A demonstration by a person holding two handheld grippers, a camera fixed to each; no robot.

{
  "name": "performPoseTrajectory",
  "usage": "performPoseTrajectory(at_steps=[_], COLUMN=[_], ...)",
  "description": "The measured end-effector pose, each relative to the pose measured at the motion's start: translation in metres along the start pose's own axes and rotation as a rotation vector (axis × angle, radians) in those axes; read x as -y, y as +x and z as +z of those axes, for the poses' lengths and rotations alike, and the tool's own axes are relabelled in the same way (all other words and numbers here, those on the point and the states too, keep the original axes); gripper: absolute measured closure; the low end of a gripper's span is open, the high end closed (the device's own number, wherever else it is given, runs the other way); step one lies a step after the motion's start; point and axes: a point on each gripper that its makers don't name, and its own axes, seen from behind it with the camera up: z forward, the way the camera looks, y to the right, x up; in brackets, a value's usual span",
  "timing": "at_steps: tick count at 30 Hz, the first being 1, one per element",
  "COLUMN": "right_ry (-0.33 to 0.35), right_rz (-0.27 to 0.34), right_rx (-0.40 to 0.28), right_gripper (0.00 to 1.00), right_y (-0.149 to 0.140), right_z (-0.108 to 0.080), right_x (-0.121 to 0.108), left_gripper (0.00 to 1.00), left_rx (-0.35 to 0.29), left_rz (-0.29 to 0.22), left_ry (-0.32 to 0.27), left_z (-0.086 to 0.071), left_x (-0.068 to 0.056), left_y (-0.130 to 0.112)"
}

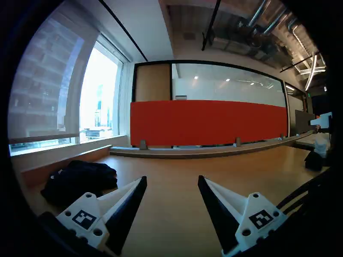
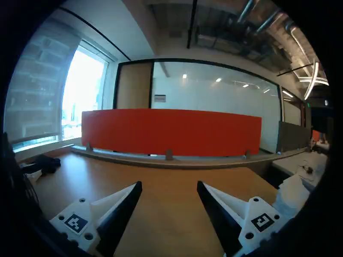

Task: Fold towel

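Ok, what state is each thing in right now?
Left gripper: open, holding nothing, over the desk.
Right gripper: open, holding nothing.
Dark cloth: bunched in a heap on the desk near the window, not folded, apart from both grippers.

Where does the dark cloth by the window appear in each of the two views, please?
Left gripper view: the cloth lies lower left, on the table.
Right gripper view: the cloth sits at the far left edge, farther off.
Shared landmark: the red panel across the middle.
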Motion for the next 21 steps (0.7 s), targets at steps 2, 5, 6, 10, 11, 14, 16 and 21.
performPoseTrajectory(at_steps=[2,5,6,10,11,14,16,21], right_ry=[0.0,-0.001,-0.002,-0.006,-0.008,-0.018,-0.024,-0.048], right_rz=[-0.002,-0.007,-0.01,-0.019,-0.022,-0.029,-0.033,-0.025], right_rx=[-0.006,-0.014,-0.016,-0.02,-0.022,-0.033,-0.041,-0.053], right_gripper=[0.0,0.0,0.0,0.0,0.0,0.0,0.0,0.0], right_y=[0.001,0.002,0.002,0.0,0.0,-0.001,-0.004,-0.014], right_z=[0.0,0.001,0.001,0.002,0.002,0.002,0.002,-0.001], right_x=[0.0,0.0,0.0,-0.002,-0.003,-0.006,-0.008,-0.019], left_gripper=[0.12,0.12,0.12,0.12,0.12,0.12,0.12,0.12], left_rx=[0.0,0.001,0.001,0.002,0.002,0.002,0.002,0.002], left_rz=[0.0,-0.002,-0.003,-0.002,-0.002,-0.002,-0.002,-0.001], left_ry=[-0.001,-0.002,-0.002,-0.002,-0.002,-0.002,-0.002,-0.001], left_z=[0.0,0.001,0.001,0.001,0.001,0.001,0.001,0.001], left_x=[0.0,0.0,0.0,0.0,0.0,0.0,0.0,0.0], left_y=[0.0,0.0,0.0,0.0,0.0,-0.001,-0.001,-0.001])
